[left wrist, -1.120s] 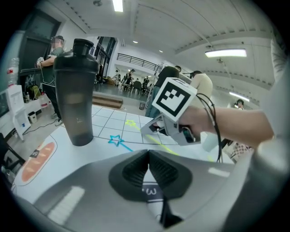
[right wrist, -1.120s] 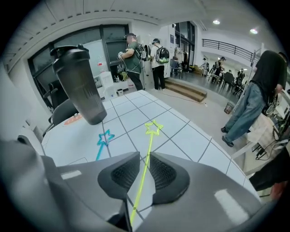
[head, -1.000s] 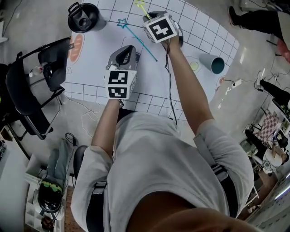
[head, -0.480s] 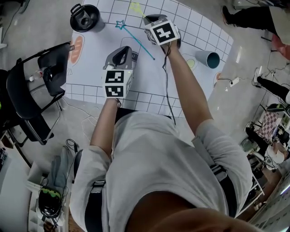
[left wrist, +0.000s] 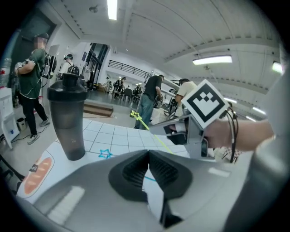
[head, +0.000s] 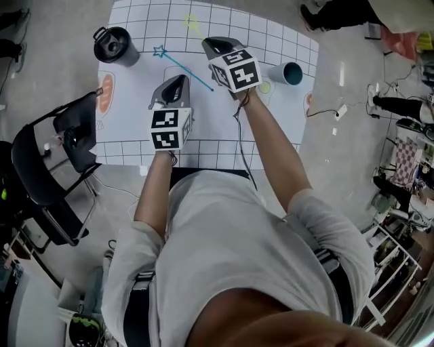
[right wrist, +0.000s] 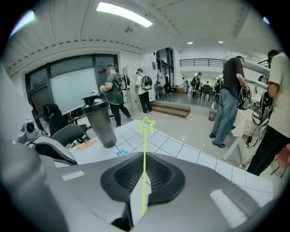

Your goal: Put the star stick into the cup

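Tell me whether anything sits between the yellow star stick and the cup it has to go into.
Nothing visible blocks the way. The right tool grips the yellow star stick, and the cup sits off to its right. Only bare table with a flat pale-green spot lies between them.

On the table (head: pixel 135 101): bottle (head: pixel 112 46) left, cup (head: pixel 288 72) right, stick (head: pixel 184 65) between.

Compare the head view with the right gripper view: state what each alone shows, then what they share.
Head view only: the teal cup and the person's grey shirt. Right gripper view only: a close look at the right tongs shut on the yellow-green star stick, plus the ceiling lights. Both: that stick, the dark shaker bottle and the blue star stick.
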Demonstrator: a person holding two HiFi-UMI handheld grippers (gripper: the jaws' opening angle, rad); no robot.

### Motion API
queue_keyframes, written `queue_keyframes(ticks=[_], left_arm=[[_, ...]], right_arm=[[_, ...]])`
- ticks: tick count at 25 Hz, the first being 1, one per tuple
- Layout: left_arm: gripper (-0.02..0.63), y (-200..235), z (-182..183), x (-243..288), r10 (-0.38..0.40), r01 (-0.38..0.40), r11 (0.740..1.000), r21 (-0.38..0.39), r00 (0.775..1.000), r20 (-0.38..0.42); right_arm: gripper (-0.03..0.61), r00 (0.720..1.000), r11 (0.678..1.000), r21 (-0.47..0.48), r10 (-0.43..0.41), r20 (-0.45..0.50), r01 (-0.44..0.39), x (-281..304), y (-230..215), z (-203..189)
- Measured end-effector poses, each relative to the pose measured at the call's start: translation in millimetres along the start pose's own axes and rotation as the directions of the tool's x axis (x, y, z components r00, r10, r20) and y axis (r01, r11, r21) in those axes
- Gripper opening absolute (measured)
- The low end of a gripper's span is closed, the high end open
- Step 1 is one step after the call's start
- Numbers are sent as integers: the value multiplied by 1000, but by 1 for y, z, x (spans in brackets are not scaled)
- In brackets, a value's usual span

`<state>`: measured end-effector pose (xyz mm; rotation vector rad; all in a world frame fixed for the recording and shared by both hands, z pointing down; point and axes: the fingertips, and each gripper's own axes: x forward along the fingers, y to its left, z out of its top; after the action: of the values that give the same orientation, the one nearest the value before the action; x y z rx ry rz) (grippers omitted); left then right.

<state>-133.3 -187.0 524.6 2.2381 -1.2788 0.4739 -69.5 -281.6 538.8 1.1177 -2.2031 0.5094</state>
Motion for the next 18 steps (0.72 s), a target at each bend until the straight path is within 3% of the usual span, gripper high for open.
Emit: queue_keyframes(ticks=[6,18], left_arm=[[3,-33,13,-7,-78,77,996,54,997,18],[3,-113,39,19,-192,187,974,131,981,30]], right_arm=[[14,990,992,128,-36,134,19,-57,-6,8],[14,946,962,266,-142,290,63,-153,-56,-9]])
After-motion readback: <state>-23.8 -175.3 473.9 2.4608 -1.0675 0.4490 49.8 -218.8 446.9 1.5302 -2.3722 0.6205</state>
